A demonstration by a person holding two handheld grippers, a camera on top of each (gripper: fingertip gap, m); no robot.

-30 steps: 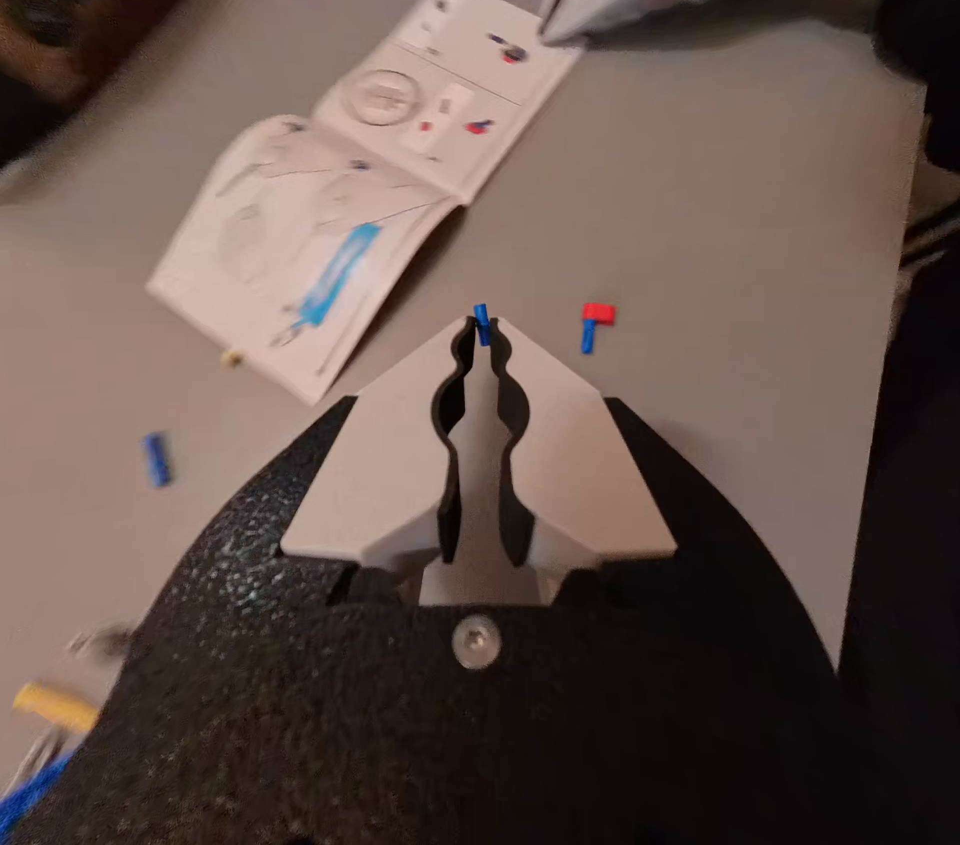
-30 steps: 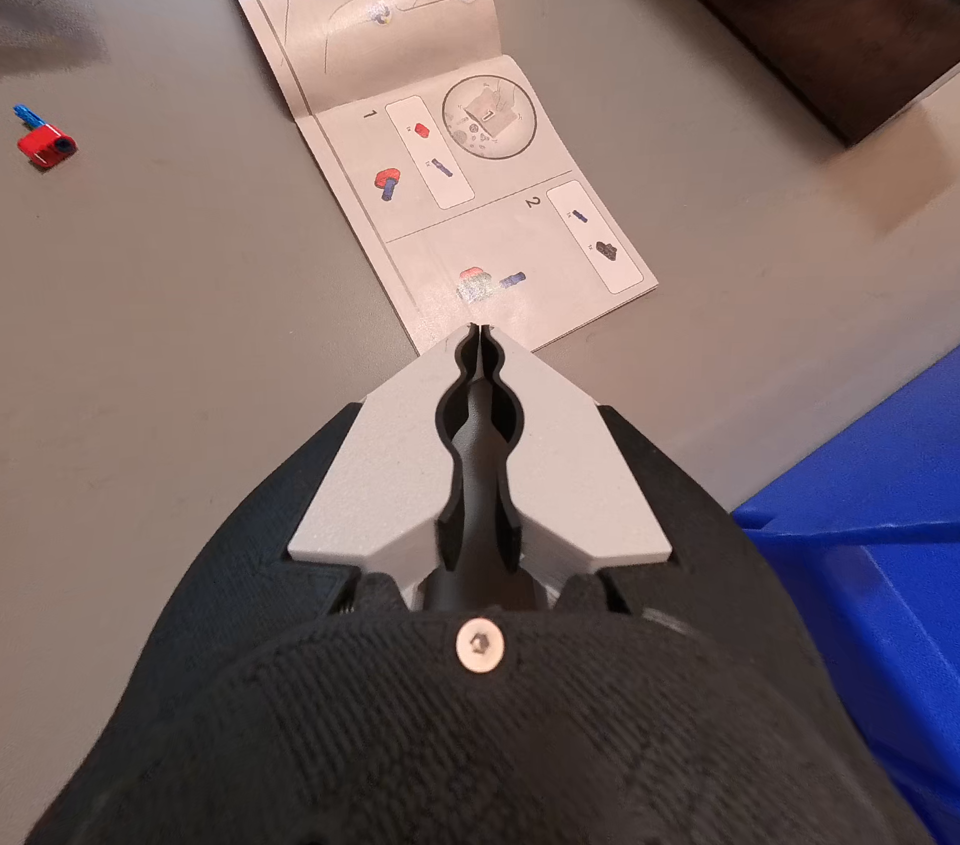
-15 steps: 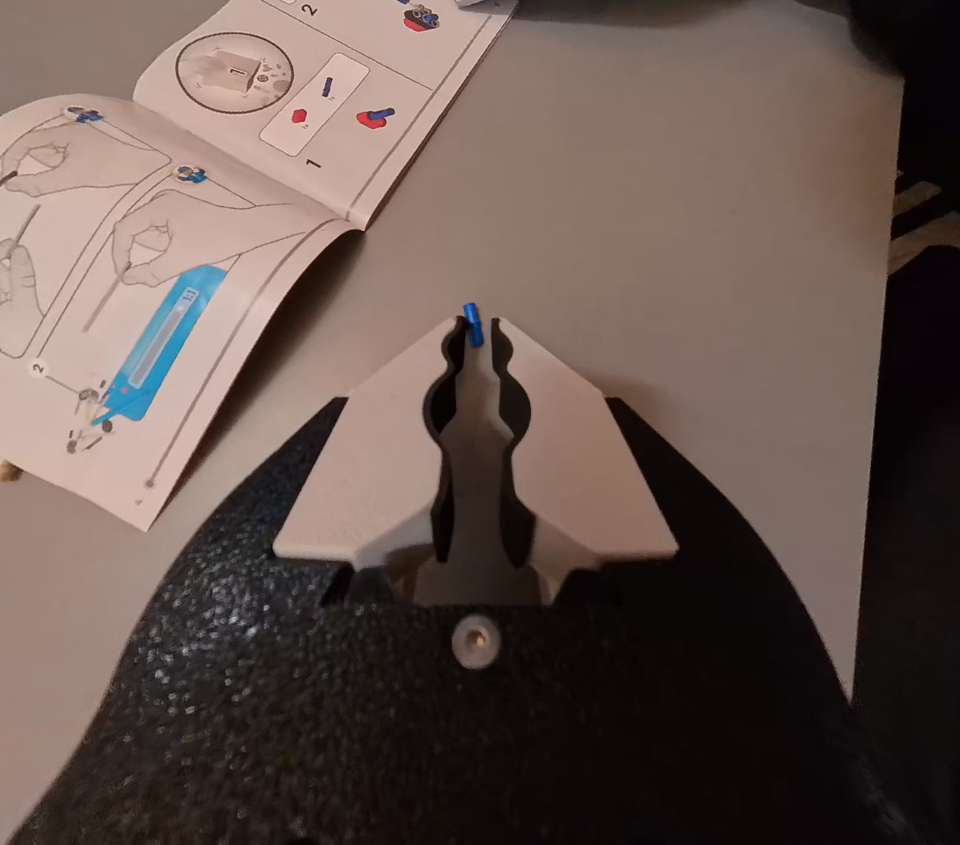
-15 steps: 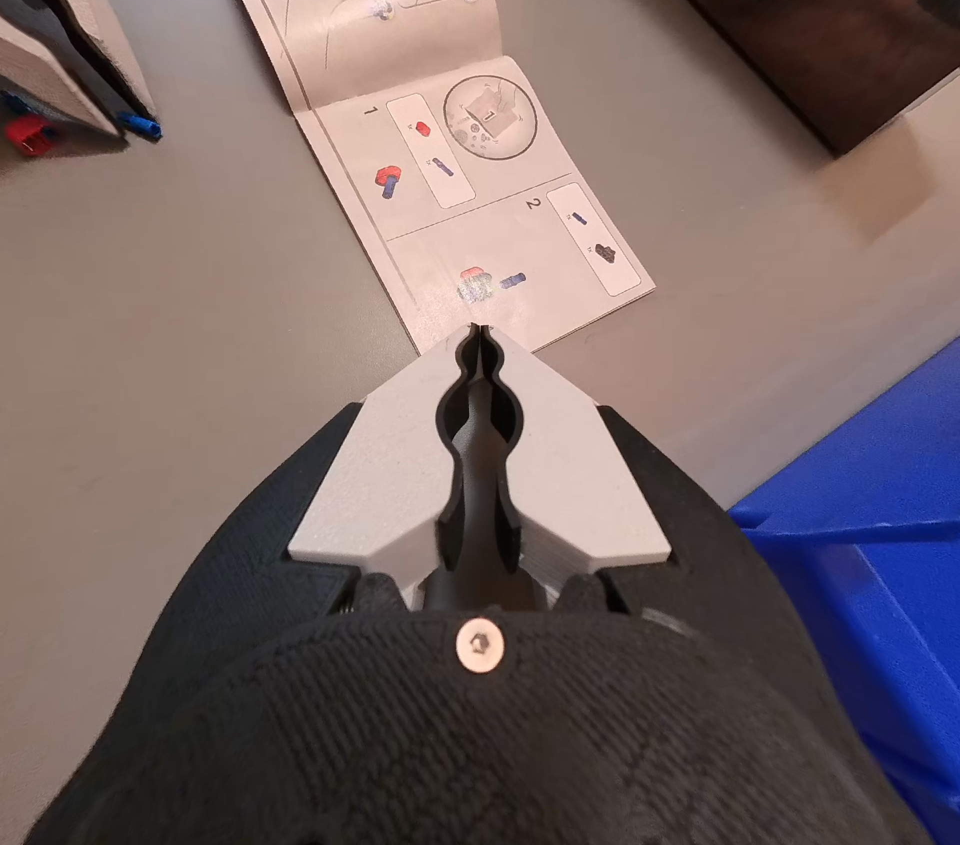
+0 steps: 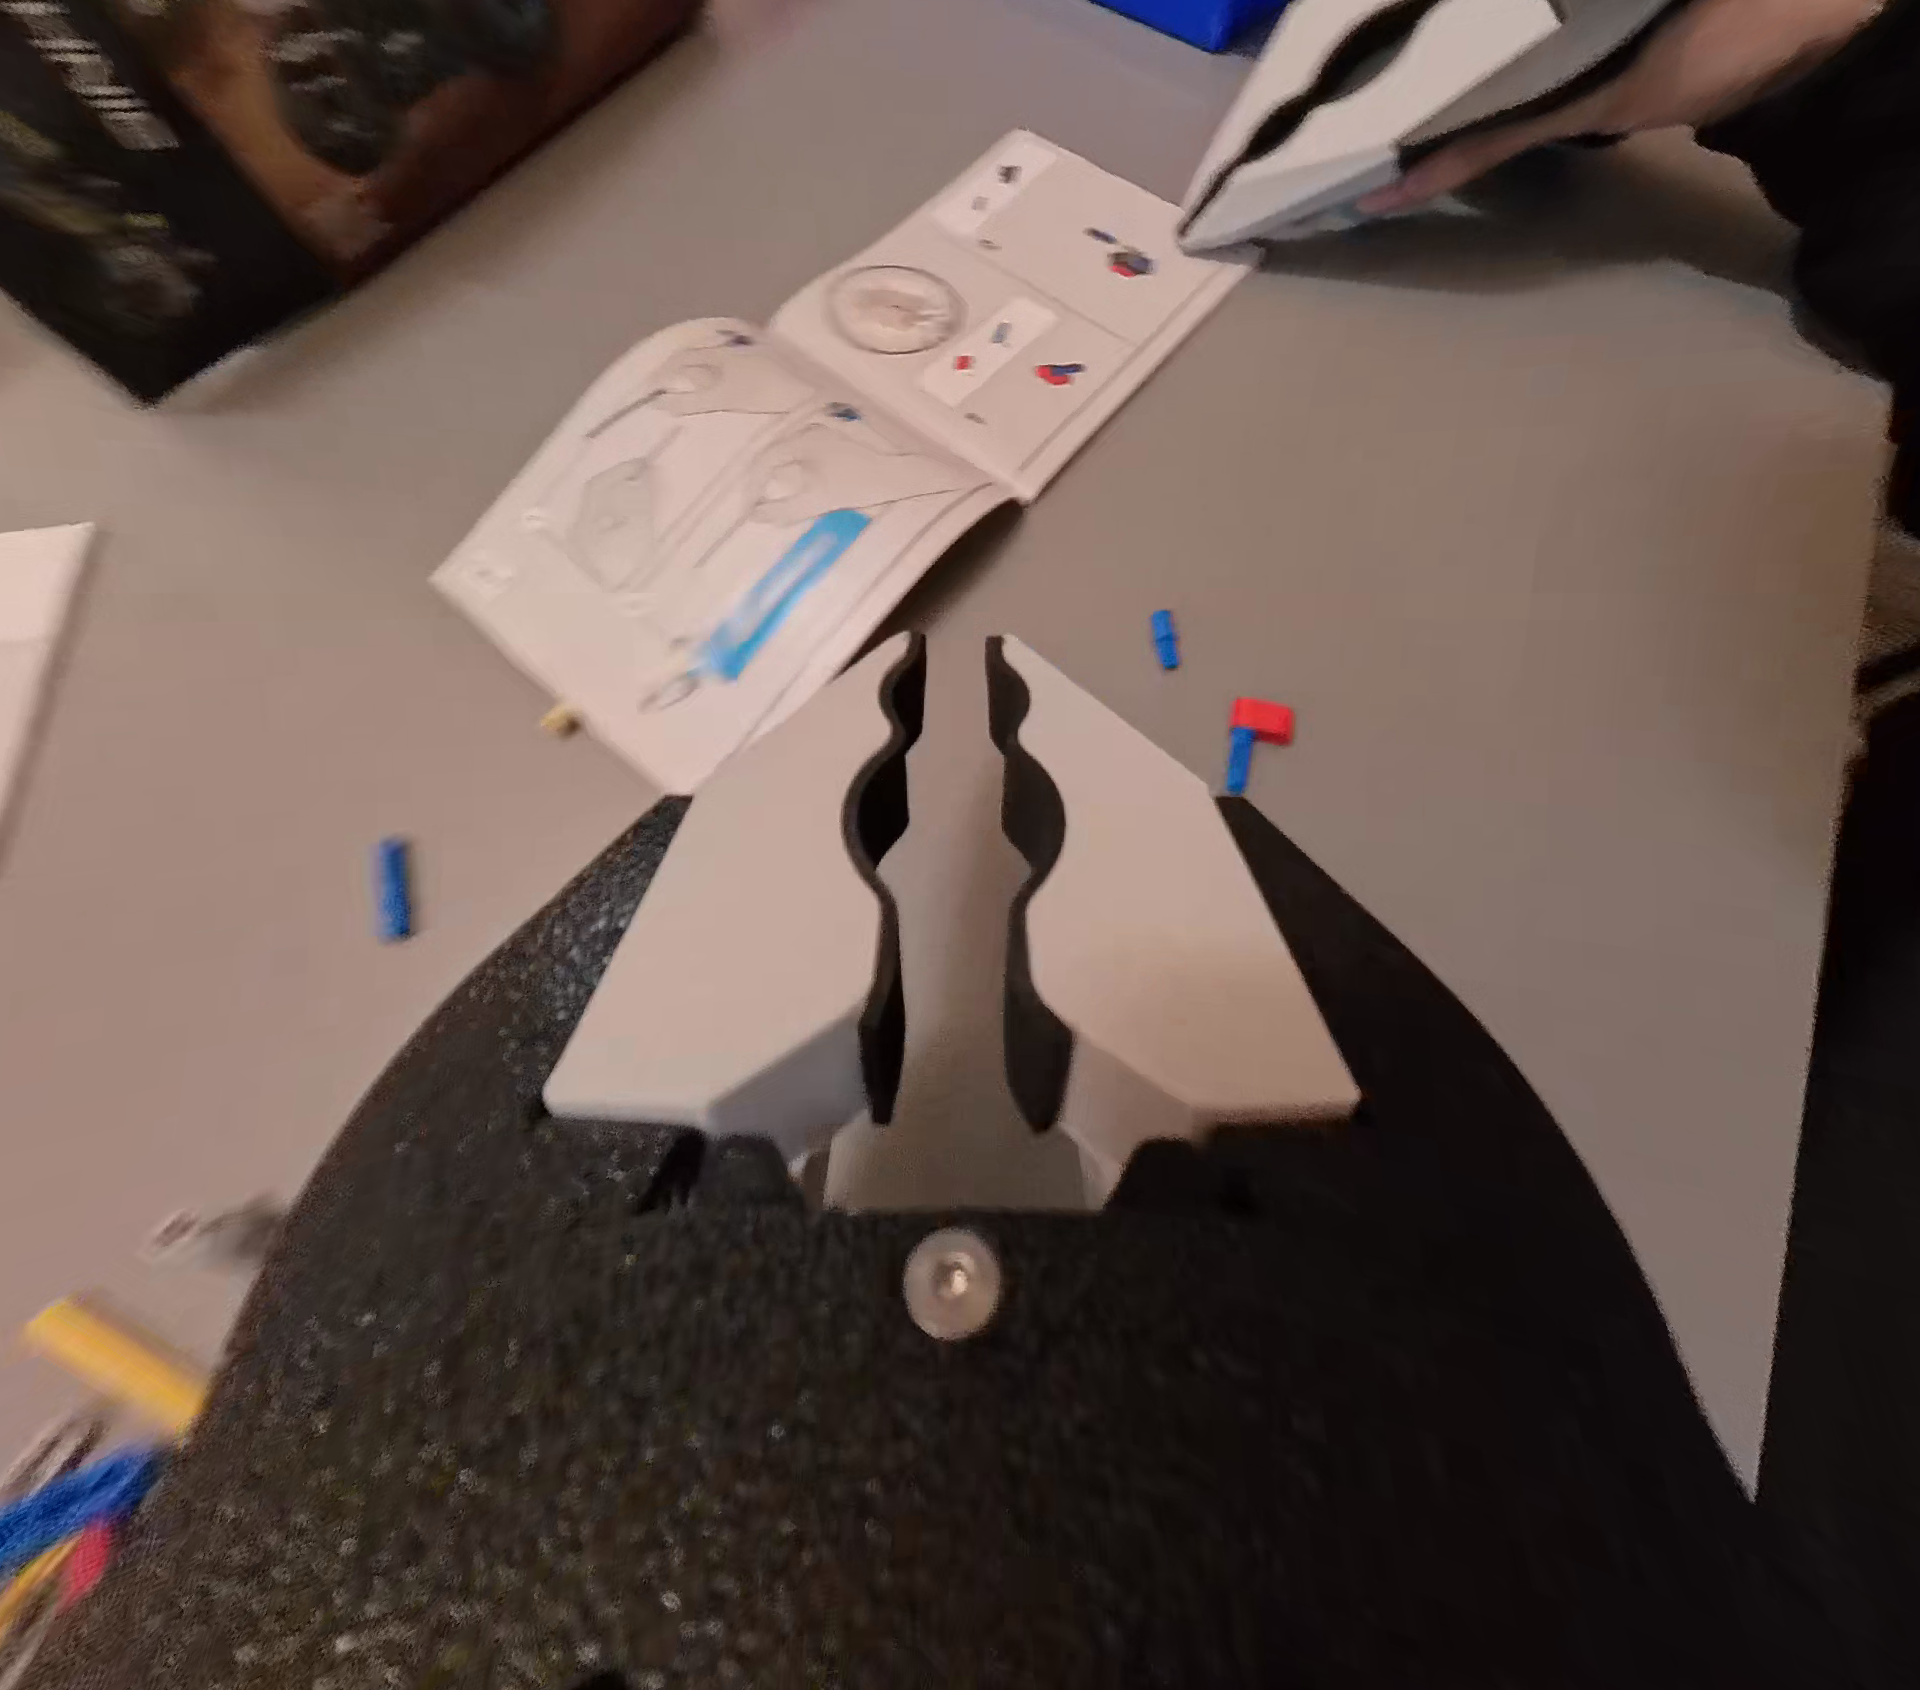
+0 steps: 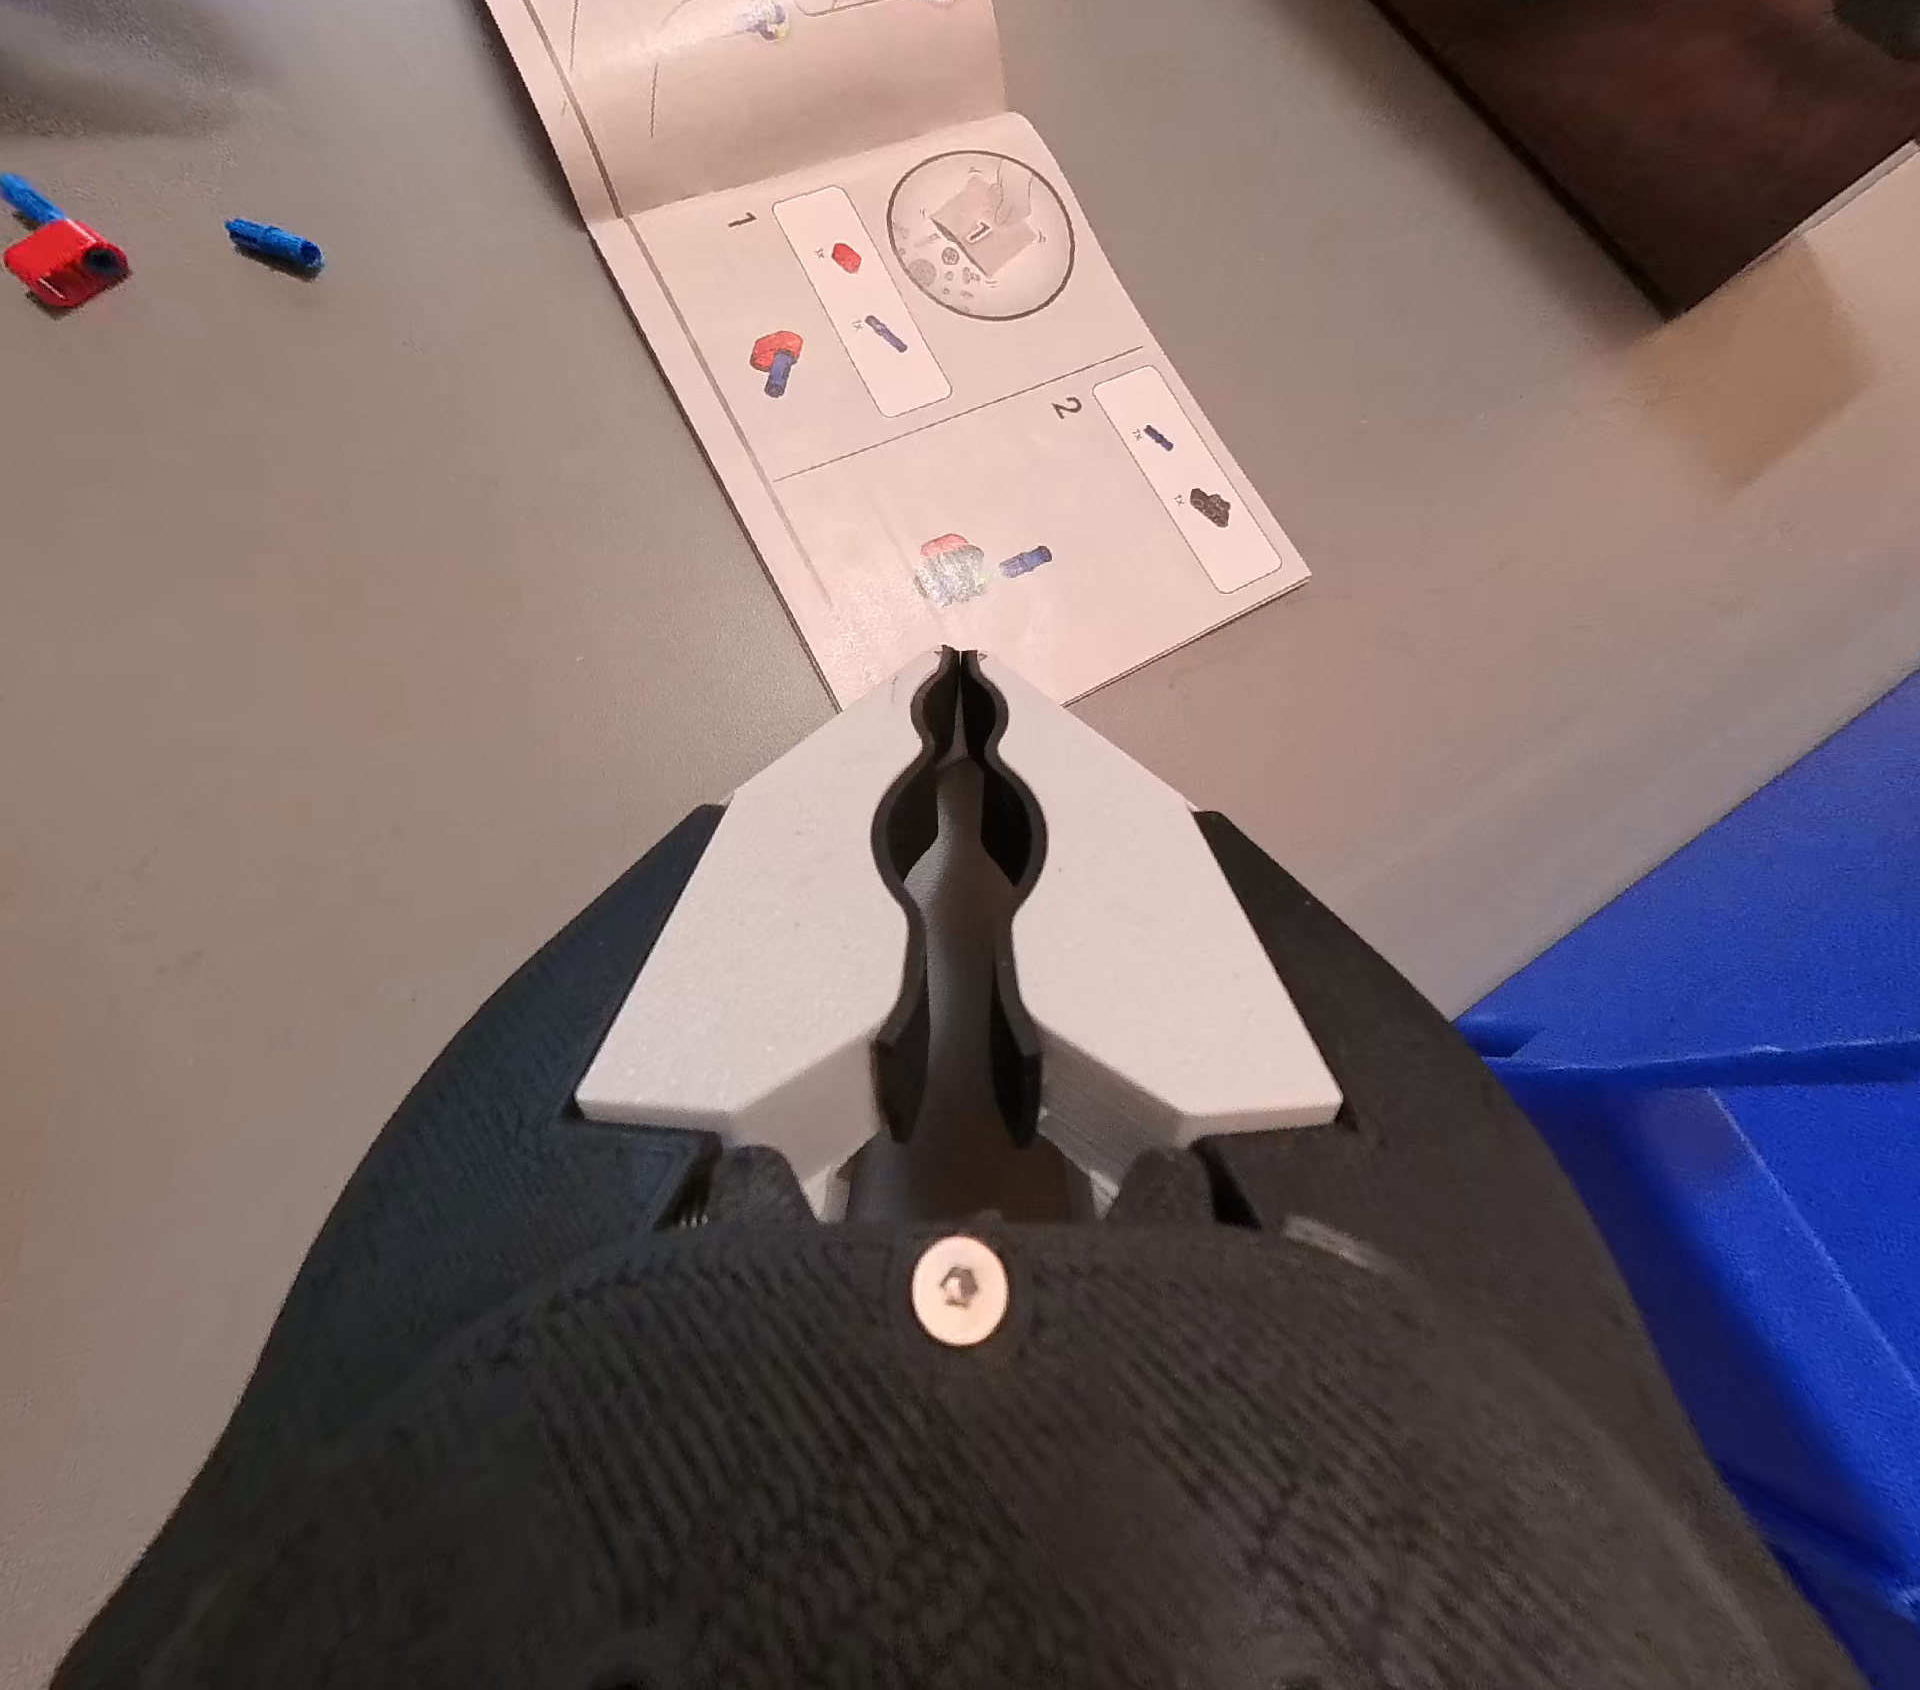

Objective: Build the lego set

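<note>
My left gripper (image 5: 954, 653) is open and empty, held above the grey table. A small blue pin (image 5: 1165, 639) lies loose just right of its tips; it also shows in the right wrist view (image 6: 273, 247). A red connector with a blue pin in it (image 5: 1255, 728) lies a little nearer and further right, and also shows at the left edge of the right wrist view (image 6: 60, 260). My right gripper (image 6: 961, 655) is shut and empty, its tips resting on the near corner of the open instruction booklet (image 6: 935, 352). The left wrist view shows it too (image 5: 1210, 238).
A blue bin (image 6: 1725, 1152) stands to the right of my right gripper. The set's dark box (image 5: 260, 30) stands at the back. Another blue pin (image 5: 392, 890), a tan piece (image 5: 562, 720), a yellow piece (image 5: 114, 1368) and white paper (image 5: 31, 632) lie at the left. My hands' fingertips stand some 20 centimeters from each other. The small blue pin (image 5: 1165, 639) is about 8 centimeters from my left fingertips and 15 centimeters from my right. It turns up in the right wrist view (image 6: 273, 241) as well.
My left gripper has opened and let go of the blue pin, which now lies on the table beside the red connector. The left gripper has pulled back. The right gripper has not moved.
</note>
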